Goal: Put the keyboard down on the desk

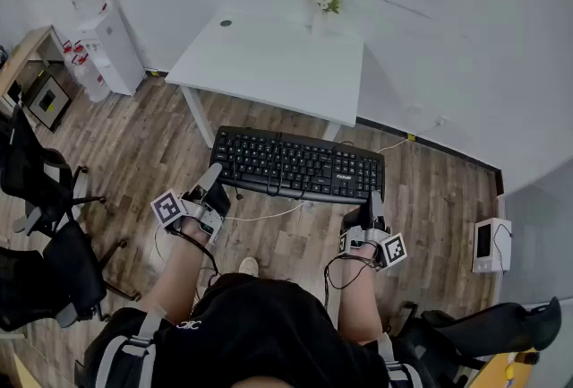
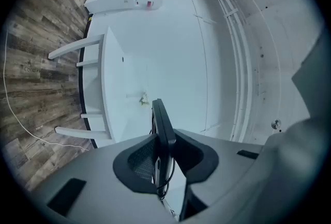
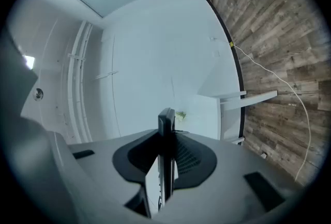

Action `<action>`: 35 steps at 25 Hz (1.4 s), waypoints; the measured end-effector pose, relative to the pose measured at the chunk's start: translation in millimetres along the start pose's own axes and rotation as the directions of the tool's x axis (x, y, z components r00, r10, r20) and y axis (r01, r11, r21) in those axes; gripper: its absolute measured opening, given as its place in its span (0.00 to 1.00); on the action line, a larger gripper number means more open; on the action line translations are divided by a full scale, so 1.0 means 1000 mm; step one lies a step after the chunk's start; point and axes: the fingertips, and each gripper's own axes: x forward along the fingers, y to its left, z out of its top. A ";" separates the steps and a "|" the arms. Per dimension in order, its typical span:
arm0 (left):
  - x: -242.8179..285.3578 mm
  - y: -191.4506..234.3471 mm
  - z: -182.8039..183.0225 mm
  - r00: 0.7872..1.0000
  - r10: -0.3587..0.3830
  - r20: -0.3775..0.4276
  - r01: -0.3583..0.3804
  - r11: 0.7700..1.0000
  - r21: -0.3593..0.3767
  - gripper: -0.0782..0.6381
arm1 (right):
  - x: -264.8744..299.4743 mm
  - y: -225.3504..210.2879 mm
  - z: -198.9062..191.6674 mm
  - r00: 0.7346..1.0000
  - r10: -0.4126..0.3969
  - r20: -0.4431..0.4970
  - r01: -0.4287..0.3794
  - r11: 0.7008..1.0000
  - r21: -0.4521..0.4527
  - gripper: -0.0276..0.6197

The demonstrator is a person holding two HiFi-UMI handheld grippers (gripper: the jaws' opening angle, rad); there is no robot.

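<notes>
A black keyboard (image 1: 300, 164) hangs in the air over the wooden floor, short of the white desk (image 1: 269, 55). My left gripper (image 1: 215, 183) is shut on its near left edge, and my right gripper (image 1: 373, 203) is shut on its near right edge. In the left gripper view the keyboard (image 2: 164, 127) shows edge-on, pinched between the dark pads (image 2: 139, 162). The right gripper view gives the same: the keyboard's thin edge (image 3: 166, 130) clamped between the pads (image 3: 191, 158). A white cable (image 1: 269, 216) trails from the keyboard.
A small vase of flowers (image 1: 324, 1) stands at the desk's far edge. A water dispenser (image 1: 103, 32) is at the left wall. Black office chairs (image 1: 40, 225) crowd the left side. A white box (image 1: 491, 245) sits on the floor at the right.
</notes>
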 end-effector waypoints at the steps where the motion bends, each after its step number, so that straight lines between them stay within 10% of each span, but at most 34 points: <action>1: 0.001 -0.001 -0.001 1.000 -0.002 0.001 0.002 1.000 -0.004 0.21 | -0.002 0.000 0.000 1.000 -0.002 0.000 0.002 1.000 0.000 0.15; 19: 0.001 0.009 0.001 1.000 0.014 -0.004 -0.014 1.000 -0.026 0.22 | -0.001 -0.005 -0.001 0.999 -0.037 0.007 0.037 0.999 -0.026 0.16; 35: 0.017 0.024 0.072 0.995 -0.030 -0.098 0.025 0.998 -0.054 0.22 | 0.021 -0.009 -0.057 0.996 -0.004 0.090 0.009 0.998 -0.057 0.16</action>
